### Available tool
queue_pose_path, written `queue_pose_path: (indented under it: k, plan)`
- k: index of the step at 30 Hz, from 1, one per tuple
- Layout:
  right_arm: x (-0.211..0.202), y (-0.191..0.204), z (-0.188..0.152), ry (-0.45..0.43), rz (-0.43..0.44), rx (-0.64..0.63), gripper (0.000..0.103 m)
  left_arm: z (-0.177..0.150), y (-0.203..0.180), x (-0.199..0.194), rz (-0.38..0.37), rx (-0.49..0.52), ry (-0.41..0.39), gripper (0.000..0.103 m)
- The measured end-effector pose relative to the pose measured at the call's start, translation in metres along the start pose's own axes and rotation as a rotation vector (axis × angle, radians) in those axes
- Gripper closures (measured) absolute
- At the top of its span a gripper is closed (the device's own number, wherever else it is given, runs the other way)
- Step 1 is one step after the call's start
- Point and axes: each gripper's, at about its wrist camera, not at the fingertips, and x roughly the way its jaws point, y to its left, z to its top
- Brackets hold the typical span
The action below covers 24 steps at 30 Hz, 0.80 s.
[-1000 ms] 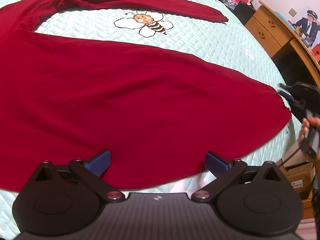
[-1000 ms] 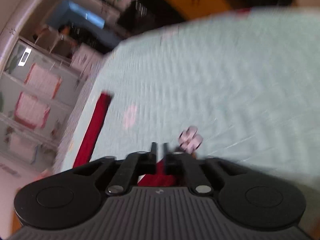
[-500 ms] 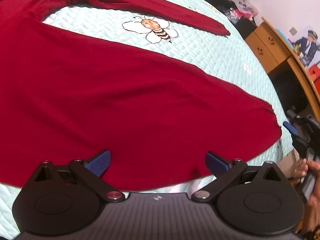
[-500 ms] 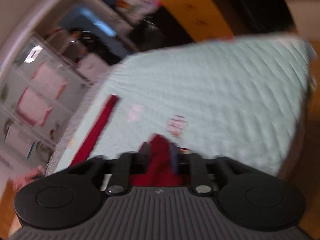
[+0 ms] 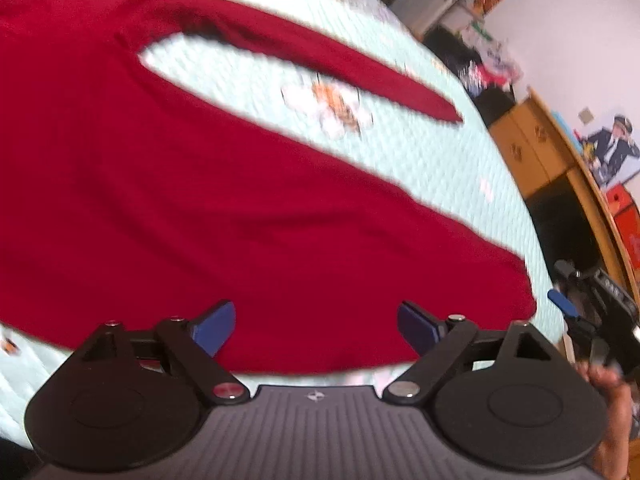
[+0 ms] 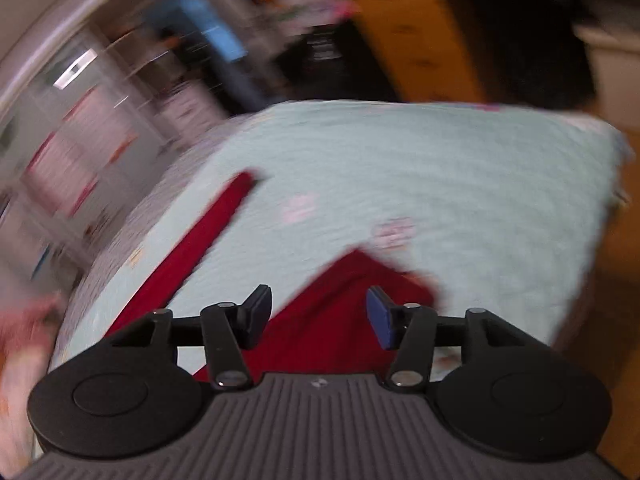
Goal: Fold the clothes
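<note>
**Two grippers up, one red garment flat on the bed**

Biggest thing first: the bed [image 5: 460, 168], pale quilted cover, filling both views. Spread across it lies the red garment [image 5: 200, 200], body flat and wide, its hem running along the near edge at about six o'clock in the left view. One long sleeve [image 5: 320, 64] stretches away toward two o'clock, a bee print [image 5: 332, 110] on the cover showing between sleeve and body.

Now the tools. The left gripper [image 5: 316, 326] hovers over the hem, jaws wide apart but closing, nothing between the pads. The right gripper [image 6: 318, 316] is above the garment's corner at six o'clock of its own view, jaws opening, cloth below them but not pinched. Both views are blurred.

How will it handle? Looks like a soft, light knit: limp, no stiffness, likely to sag and drag on the quilt if lifted by one point. Best bet, I'd say, is pinching the hem corners or the sleeve cuff [image 6: 244, 180], one gripper each, and carrying the edge over.
</note>
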Motion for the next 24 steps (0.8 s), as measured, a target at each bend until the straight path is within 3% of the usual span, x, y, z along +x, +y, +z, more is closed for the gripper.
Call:
queue_pose_path:
  k: [3, 7, 10, 12, 18, 22, 24]
  plan:
    - [0.007, 0.048, -0.023, 0.12, 0.121, -0.111, 0.045, 0.012, 0.013, -0.011, 0.044, -0.046, -0.055, 0.012]
    - [0.02, 0.101, -0.07, 0.317, 0.26, -0.23, 0.045, 0.019, 0.043, -0.011, 0.147, -0.097, -0.061, 0.018]
    - [0.023, 0.125, -0.104, 0.422, 0.283, -0.324, 0.045, 0.014, 0.068, -0.004, 0.184, -0.139, -0.036, 0.026]
    - [0.034, 0.127, -0.122, 0.508, 0.255, -0.36, 0.045, 0.013, 0.075, -0.006, 0.156, -0.141, -0.04, 0.028]
    - [0.023, 0.13, -0.126, 0.489, 0.225, -0.426, 0.045, 0.015, 0.083, -0.009, 0.107, -0.148, -0.027, 0.028]
    - [0.004, 0.153, -0.118, 0.427, 0.269, -0.496, 0.045, 0.018, 0.087, -0.024, 0.065, -0.157, -0.045, 0.028]
    - [0.011, 0.16, -0.123, 0.471, 0.311, -0.476, 0.044, 0.017, 0.09, -0.027, 0.087, -0.141, -0.058, 0.028]
